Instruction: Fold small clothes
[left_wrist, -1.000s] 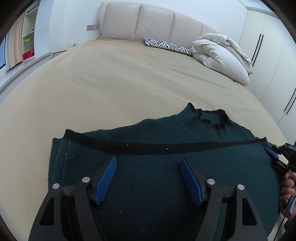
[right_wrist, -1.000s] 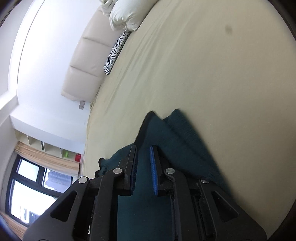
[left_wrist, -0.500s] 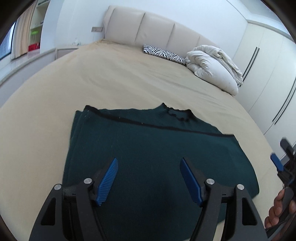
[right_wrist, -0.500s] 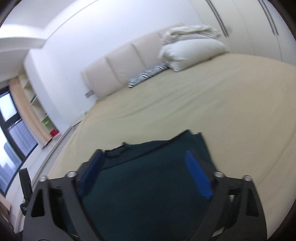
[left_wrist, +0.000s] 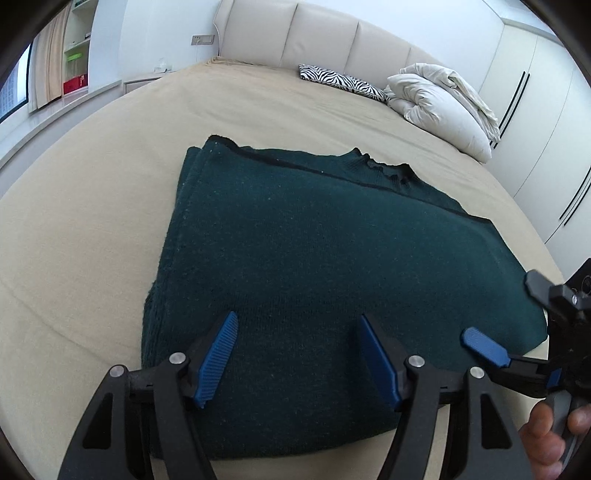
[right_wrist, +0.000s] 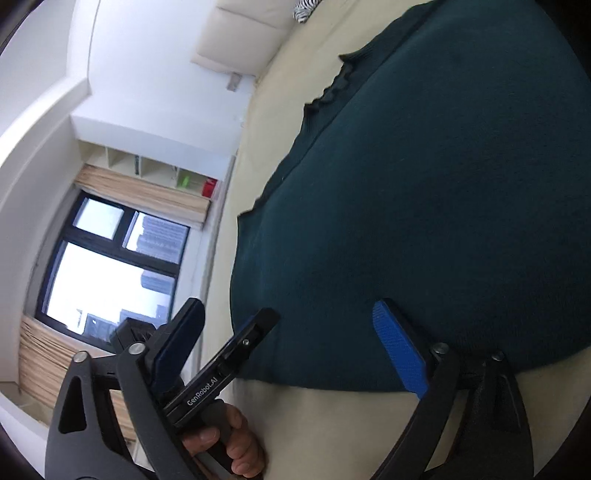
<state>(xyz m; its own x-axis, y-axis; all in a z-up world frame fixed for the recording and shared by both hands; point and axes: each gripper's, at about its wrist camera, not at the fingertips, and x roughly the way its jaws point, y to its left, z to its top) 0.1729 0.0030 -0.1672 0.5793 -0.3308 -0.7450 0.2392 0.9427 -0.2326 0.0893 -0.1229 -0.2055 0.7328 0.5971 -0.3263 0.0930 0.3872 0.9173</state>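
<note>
Both grippers, L (left_wrist: 295, 354) & R (right_wrist: 291, 343), apart, R closing on nothing; careless regrab could rumple folded green sweater (left_wrist: 325, 258).

Home bedroom. Large bed (left_wrist: 110, 206) w/ beige cover fills view. Padded cream headboard (left_wrist: 325, 33) at 12 o'clock; zebra-print cushion (left_wrist: 341, 82) just below it. White pillow (left_wrist: 439, 110) w/ bundled duvet at 2 o'clock. White built-in wardrobe doors (left_wrist: 535, 122) at 3 o'clock. Window (right_wrist: 107, 258) w/ tan blinds, open wall shelves (left_wrist: 75, 55) at 10 o'clock.
</note>
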